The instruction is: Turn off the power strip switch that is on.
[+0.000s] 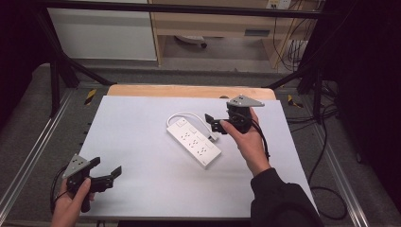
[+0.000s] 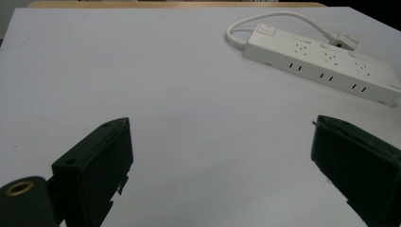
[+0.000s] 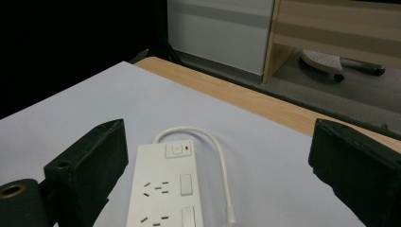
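- Reading the power strip (image 1: 194, 140) for markings, you find no legible brand or writing; a small red dot (image 3: 188, 148) sits beside the square switch (image 3: 176, 149) at its cord end.
- Note its shape: a long, flat, white plastic bar with rows of sockets, lying diagonally near the middle of the white table sheet (image 1: 142, 156).
- Its white cord (image 1: 189, 115) loops off the far end and curls back to a plug (image 2: 344, 39) lying beside the strip.
- Your right gripper (image 1: 213, 122) hovers just over the strip's far end, jaws spread wide, nothing held.
- Your left gripper (image 1: 106, 171) sits at the near left corner, well apart from the strip, jaws likewise wide and empty.
- A wooden table edge (image 1: 189, 91) borders the sheet's far side; nothing lies between either gripper and the strip.
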